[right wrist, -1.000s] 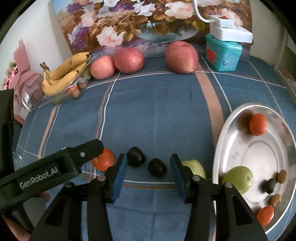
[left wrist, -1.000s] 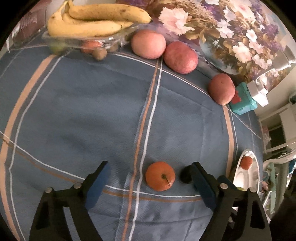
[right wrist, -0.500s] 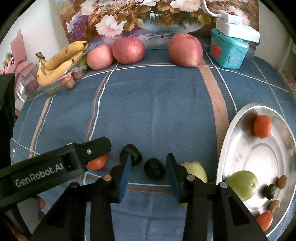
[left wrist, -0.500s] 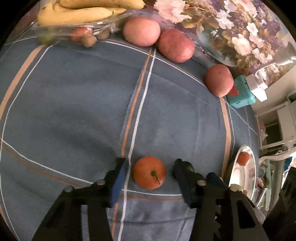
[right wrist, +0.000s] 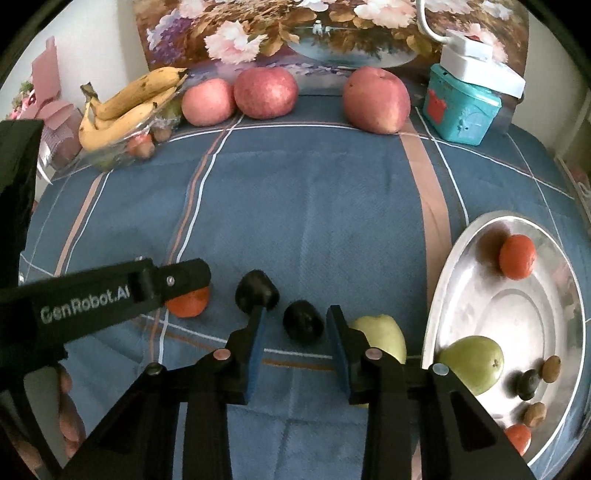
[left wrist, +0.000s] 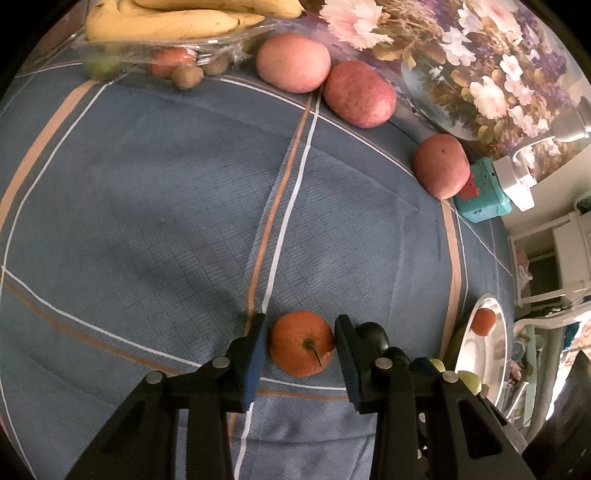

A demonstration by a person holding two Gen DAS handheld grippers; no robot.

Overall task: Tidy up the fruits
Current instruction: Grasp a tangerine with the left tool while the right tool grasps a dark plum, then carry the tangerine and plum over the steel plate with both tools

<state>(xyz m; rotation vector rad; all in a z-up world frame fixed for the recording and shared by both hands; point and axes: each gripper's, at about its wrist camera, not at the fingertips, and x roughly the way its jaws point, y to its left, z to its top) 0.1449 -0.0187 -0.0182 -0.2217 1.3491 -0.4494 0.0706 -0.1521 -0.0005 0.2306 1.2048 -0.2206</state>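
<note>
Left wrist view: at the lower centre of the frame the left gripper (left wrist: 300,345) has its fingers (left wrist: 255,354) drawn in around an orange fruit (left wrist: 301,342) that rests on the blue checked cloth (left wrist: 166,206) of the bench. The right-hand finger touches the fruit's side; the left-hand one sits just beside it with a thin gap, so I cannot tell whether the grip is made. A dark fruit (left wrist: 373,332) peeks out behind the right-hand finger. Three red apples (left wrist: 358,94) line the upper edge, with bananas (left wrist: 173,18) in a clear tray at the upper left and a silver plate (left wrist: 495,354) at the lower right.

Right wrist view: the right gripper (right wrist: 295,325) sits at the lower centre, its fingers (right wrist: 338,350) spread, with a dark plum (right wrist: 303,319) between them and touching neither. A second dark plum (right wrist: 255,290) lies just beyond the left-hand fingertip. A pale green fruit (right wrist: 384,336) shows behind the right-hand finger. The plate (right wrist: 461,251), at the right, carries a green pear (right wrist: 472,363), orange fruits and small dark and brown pieces.
</note>
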